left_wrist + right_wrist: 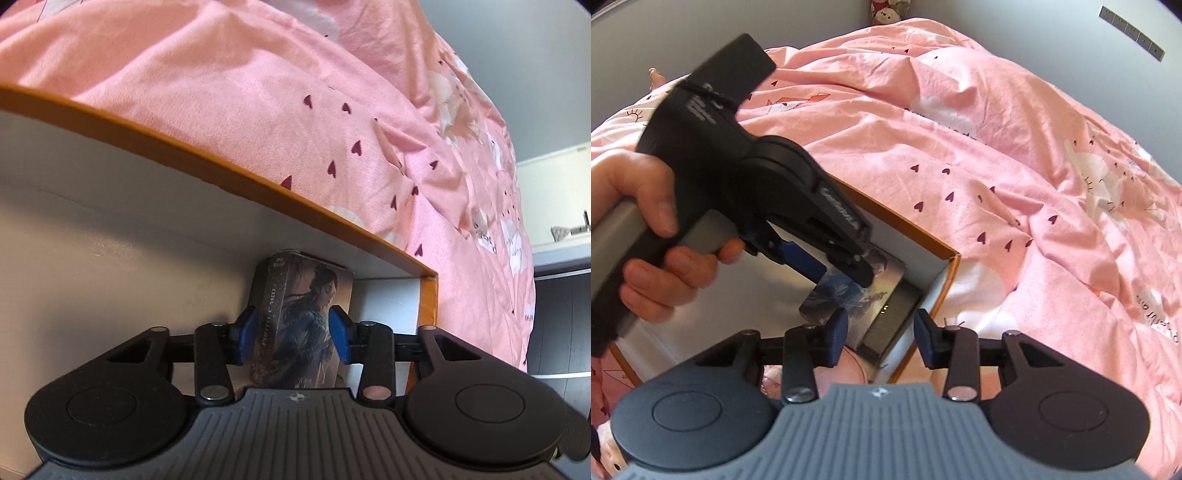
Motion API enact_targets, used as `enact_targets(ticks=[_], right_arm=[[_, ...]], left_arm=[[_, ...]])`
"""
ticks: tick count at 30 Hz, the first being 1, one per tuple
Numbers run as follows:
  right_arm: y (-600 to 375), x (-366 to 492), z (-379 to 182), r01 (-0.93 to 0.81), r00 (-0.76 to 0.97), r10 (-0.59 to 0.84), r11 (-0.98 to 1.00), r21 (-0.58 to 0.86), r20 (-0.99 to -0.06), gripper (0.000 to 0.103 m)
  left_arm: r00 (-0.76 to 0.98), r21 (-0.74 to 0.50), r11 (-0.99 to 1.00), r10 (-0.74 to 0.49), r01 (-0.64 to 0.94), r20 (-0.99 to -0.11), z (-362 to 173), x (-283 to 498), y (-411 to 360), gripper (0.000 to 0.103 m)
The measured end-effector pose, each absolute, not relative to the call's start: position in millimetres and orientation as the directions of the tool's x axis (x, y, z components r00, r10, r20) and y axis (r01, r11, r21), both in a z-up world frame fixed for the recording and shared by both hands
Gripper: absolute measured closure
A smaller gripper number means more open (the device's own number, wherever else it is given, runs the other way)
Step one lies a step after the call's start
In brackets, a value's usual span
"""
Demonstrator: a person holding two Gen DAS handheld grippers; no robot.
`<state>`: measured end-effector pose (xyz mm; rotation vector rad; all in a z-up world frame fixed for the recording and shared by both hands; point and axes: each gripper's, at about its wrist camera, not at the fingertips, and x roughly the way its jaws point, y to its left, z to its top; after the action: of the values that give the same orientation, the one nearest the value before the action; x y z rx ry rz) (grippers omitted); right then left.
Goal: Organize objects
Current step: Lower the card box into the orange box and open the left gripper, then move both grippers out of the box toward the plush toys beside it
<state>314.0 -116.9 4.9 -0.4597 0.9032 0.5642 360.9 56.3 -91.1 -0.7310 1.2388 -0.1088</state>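
A photo card box (299, 317) with a painted figure on its face stands in the corner of a white carton with an orange rim (221, 173). My left gripper (293, 325) is shut on it, a blue pad pressed against each side. The right wrist view shows the same card box (849, 291) tilted in the carton (916, 229), with the left gripper (846, 275) clamped over it and a hand (646, 192) on the handle. My right gripper (881, 328) hovers above the carton's near corner, open, with nothing between its pads.
The carton lies on a bed under a rumpled pink quilt (997, 147) printed with small dark hearts. A plush toy (884, 14) sits at the far wall. A grey counter (561, 240) and dark cabinets stand beyond the bed's right side.
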Motion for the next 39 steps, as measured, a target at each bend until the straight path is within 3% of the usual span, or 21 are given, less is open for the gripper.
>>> enact_targets(ticks=[5, 8, 10, 13, 16, 24, 35, 39], right_arm=[[-133, 309, 11, -0.604, 0.511, 0.253, 0.786, -0.134, -0.822, 0.070], [-134, 314, 5, -0.595, 0.504, 0.247, 0.794, -0.126, -0.828, 0.070], [-136, 315, 1, -0.592, 0.499, 0.238, 0.796, -0.128, -0.833, 0.070], [-139, 319, -6, -0.588, 0.478, 0.239, 0.802, -0.106, -0.845, 0.078], [-142, 320, -10, -0.580, 0.463, 0.244, 0.810, -0.083, -0.852, 0.079], [-141, 314, -10, -0.576, 0.457, 0.257, 0.815, -0.064, -0.852, 0.079], [-145, 263, 30, -0.560, 0.526, 0.307, 0.827, -0.051, -0.793, 0.078], [-151, 227, 39, -0.534, 0.536, 0.357, 0.846, 0.021, -0.765, 0.070]], left_arm=[[0.329, -0.541, 0.790, -0.449, -0.288, -0.831, -93, 359, 56, 0.078], [0.337, -0.568, 0.777, -0.477, -0.271, -0.812, -96, 359, 53, 0.082], [0.338, -0.589, 0.768, -0.500, -0.253, -0.797, -95, 357, 50, 0.091], [0.344, -0.556, 0.799, -0.467, -0.230, -0.814, -91, 360, 39, 0.091], [0.339, -0.555, 0.798, -0.467, -0.237, -0.817, -93, 364, 39, 0.090], [0.370, -0.488, 0.857, -0.404, -0.168, -0.837, -69, 348, 32, 0.090], [0.491, -0.322, 0.943, -0.320, 0.084, -0.810, 11, 257, 12, 0.089], [0.522, -0.286, 0.950, -0.307, 0.123, -0.796, 25, 211, 14, 0.086]])
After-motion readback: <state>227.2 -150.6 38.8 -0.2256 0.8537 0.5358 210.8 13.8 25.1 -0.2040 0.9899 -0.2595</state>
